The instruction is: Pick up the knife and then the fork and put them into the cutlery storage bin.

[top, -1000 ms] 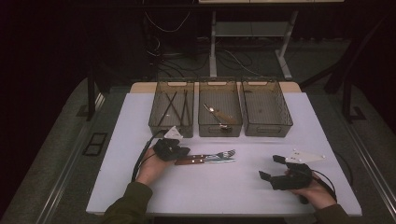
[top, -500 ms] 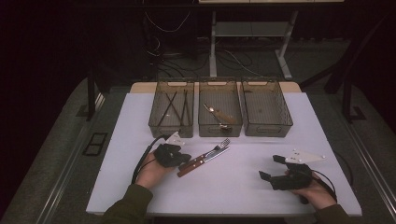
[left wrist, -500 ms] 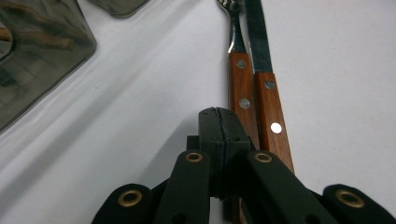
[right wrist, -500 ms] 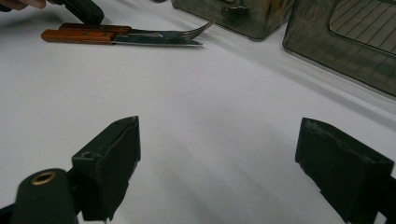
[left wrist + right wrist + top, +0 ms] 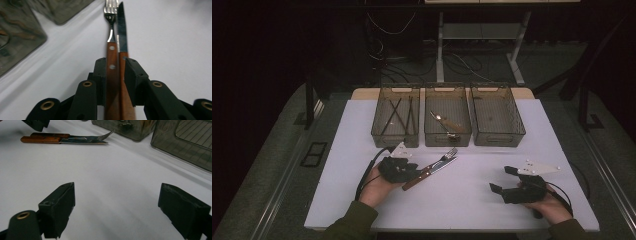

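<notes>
Since a second ago your left gripper (image 5: 412, 172) has swung the wooden-handled steel fork (image 5: 111, 47) and wooden-handled steel knife (image 5: 122, 37) from level to diagonal, tips toward upper right. Its jaws just eased apart (both handles between them). One fork, one knife, lower centre. Your right gripper (image 5: 116, 207) gapes empty.

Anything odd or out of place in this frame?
Yes: the left gripper has both a fork and a knife between its jaws, handles side by side. The jaws have just been opening around the pair. Nothing looks spilled or damaged.
</notes>
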